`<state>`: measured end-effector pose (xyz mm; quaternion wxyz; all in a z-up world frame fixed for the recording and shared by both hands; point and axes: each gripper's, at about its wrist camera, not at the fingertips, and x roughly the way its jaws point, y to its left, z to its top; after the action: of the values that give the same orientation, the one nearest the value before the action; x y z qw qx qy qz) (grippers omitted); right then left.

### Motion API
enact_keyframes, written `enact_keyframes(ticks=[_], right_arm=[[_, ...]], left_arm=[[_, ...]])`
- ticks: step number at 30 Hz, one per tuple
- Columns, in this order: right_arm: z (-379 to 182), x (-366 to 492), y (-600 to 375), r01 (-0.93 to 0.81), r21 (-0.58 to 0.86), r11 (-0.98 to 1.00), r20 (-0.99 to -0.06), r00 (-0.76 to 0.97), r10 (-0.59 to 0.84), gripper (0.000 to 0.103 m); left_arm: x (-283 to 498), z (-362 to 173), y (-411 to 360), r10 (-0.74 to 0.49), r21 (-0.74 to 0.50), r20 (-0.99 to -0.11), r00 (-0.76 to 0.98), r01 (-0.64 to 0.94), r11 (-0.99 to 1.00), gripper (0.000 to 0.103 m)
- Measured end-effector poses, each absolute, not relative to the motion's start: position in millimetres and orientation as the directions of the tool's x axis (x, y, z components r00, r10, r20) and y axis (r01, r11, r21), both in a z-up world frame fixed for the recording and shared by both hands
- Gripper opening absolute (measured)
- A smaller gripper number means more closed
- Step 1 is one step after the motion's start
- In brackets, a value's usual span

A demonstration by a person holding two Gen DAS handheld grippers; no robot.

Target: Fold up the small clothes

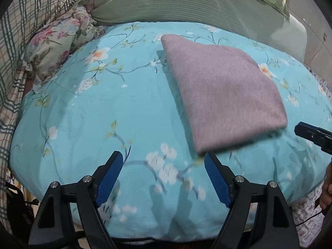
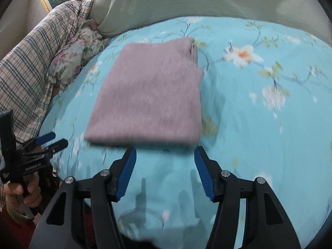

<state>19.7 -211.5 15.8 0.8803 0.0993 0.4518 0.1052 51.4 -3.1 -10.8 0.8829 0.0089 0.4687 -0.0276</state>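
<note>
Left gripper (image 1: 162,165) and right gripper (image 2: 165,158) spread wide, empty.
Hovering near folded pink cloth (image 2: 149,95) on floral quilt (image 2: 259,124); edges blurred, apparently untouched.

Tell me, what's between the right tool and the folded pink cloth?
Only bare blue flowered bedcover lies between the right tool and the pink cloth, seen in the right wrist view.

Fuzzy matt mauve cloth (image 2: 149,95) on smooth floral cotton quilt (image 2: 259,124)

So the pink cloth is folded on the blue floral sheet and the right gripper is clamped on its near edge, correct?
Not clamped. The right wrist view shows the right gripper open, just short of the folded pink cloth, which lies free on the blue floral sheet.
</note>
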Motion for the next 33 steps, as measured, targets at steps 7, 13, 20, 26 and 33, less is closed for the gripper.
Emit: enact_keyframes(ticks=[7, 13, 20, 26, 33], right_arm=[[27, 102, -229, -0.078, 0.33, 0.941, -0.727, 0.614, 0.306, 0.059], [13, 162, -237, -0.036, 0.366, 0.93, -0.734, 0.603, 0.312, 0.059], [-10, 205, -240, -0.012, 0.415, 0.91, -0.751, 0.56, 0.35, 0.008], [-18, 205, -235, -0.004, 0.328, 0.945, -0.779, 0.564, 0.273, 0.008], [-4, 188, -245, 0.039, 0.366, 0.93, -0.76, 0.59, 0.275, 0.019]], left_arm=[[112, -8, -10, -0.051, -0.029, -0.824, 0.564, 0.048, 0.998, 0.082], [158, -7, -10, -0.061, -0.052, -0.821, 0.568, 0.033, 0.998, 0.082], [190, -19, -13, -0.076, -0.076, -0.837, 0.543, 0.023, 0.997, 0.082], [202, -37, -20, -0.038, -0.021, -0.842, 0.538, 0.039, 0.999, 0.086], [198, -34, -16, -0.045, -0.03, -0.843, 0.536, 0.036, 0.999, 0.088]])
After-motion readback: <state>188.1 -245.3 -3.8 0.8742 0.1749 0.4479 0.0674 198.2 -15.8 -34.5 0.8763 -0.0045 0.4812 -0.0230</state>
